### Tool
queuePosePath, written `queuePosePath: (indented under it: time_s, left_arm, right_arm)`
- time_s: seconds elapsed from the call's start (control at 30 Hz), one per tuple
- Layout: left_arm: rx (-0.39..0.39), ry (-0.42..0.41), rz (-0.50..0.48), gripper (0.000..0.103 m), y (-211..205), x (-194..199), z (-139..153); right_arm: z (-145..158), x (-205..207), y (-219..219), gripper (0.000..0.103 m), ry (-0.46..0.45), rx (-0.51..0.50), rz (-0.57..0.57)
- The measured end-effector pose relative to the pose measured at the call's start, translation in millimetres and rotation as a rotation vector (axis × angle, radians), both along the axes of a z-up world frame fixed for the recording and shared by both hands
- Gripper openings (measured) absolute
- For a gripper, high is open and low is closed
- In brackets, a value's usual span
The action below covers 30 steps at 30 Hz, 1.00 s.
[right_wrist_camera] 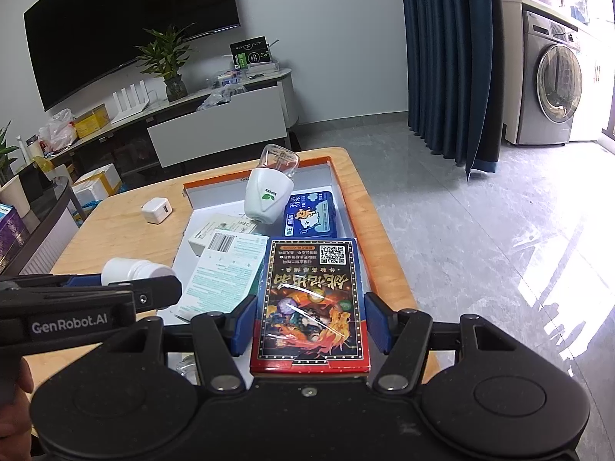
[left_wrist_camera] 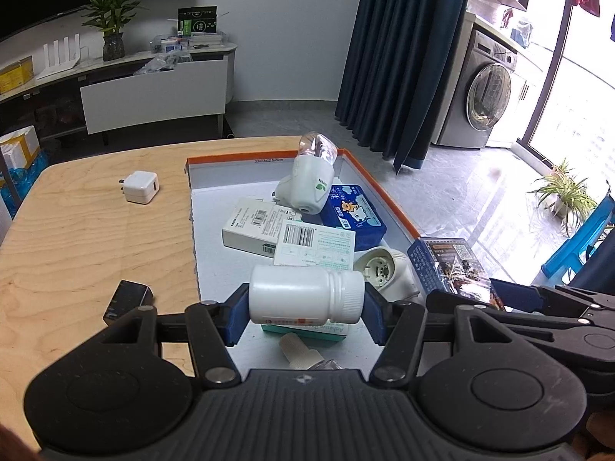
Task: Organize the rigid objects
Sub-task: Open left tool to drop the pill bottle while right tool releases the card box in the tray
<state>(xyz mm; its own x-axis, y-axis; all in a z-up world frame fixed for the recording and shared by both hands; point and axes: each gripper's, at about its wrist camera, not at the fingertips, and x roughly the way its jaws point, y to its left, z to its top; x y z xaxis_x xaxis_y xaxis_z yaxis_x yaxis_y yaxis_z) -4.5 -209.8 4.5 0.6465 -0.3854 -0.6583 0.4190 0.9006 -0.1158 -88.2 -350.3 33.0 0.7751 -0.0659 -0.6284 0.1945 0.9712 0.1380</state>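
Light plywood table point(left_wrist_camera: 77, 238) with rounded corners: carries all items listed below.

Shallow white cardboard tray with an orange rim point(left_wrist_camera: 378, 192): lies on the table's right part and holds most of the sorted items.

Left gripper point(left_wrist_camera: 305, 313), black with blue pads: hovers over the tray's near end, clenched on a white plastic pill bottle with a ribbed screw cap point(left_wrist_camera: 303, 294); the bottle lies sideways between the pads, cap toward the right.

Right gripper point(right_wrist_camera: 309, 324), same build: hovers over the tray's right side, pads pressing the two long edges of a flat, film-wrapped box with a red-and-blue border, dragon artwork and a QR code point(right_wrist_camera: 311, 299).

White plug-in device with a clear bulb-shaped top and a green leaf mark point(left_wrist_camera: 311, 180): leans in the tray's far half.

Blue tin with a cartoon animal point(left_wrist_camera: 355, 215): in the tray, just right of the plug-in device and touching it.

White carton with a barcode point(left_wrist_camera: 255, 228): lies flat in mid-tray, partly under a white-and-teal printed carton point(left_wrist_camera: 313, 246).

White socket-shaped fitting point(left_wrist_camera: 384, 271): in the tray, right of the bottle.

Teal-and-white box point(left_wrist_camera: 307, 332): in the tray, beneath the held bottle.

White cube charger point(left_wrist_camera: 140, 188): on bare table left of the tray.

Small black block point(left_wrist_camera: 128, 299): on the table at the left gripper's side.
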Motion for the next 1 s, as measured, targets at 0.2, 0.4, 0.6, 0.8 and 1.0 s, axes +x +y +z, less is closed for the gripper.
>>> queuePosePath:
  time_s: [0.2, 0.4, 0.6, 0.8, 1.0]
  left_arm:
    - [0.003, 0.003, -0.003, 0.06, -2, 1, -1]
    - [0.009, 0.005, -0.004, 0.06, -4, 2, -2]
    - [0.014, 0.002, -0.01, 0.06, -5, 2, -3]
    - [0.018, 0.005, -0.015, 0.06, -6, 3, -4]
    - [0.023, 0.007, -0.025, 0.06, -8, 2, -5]
  right_arm:
    - [-3, 4, -1, 0.071, 0.004, 0.003, -0.002]
    - [-8, 8, -3, 0.071, 0.009, 0.007, -0.002]
    - [-8, 10, -3, 0.071, 0.005, 0.0, 0.003]
    - [-9, 11, -4, 0.072, 0.006, -0.002, 0.003]
    - [-7, 9, -11, 0.078, -0.009, -0.016, -0.012]
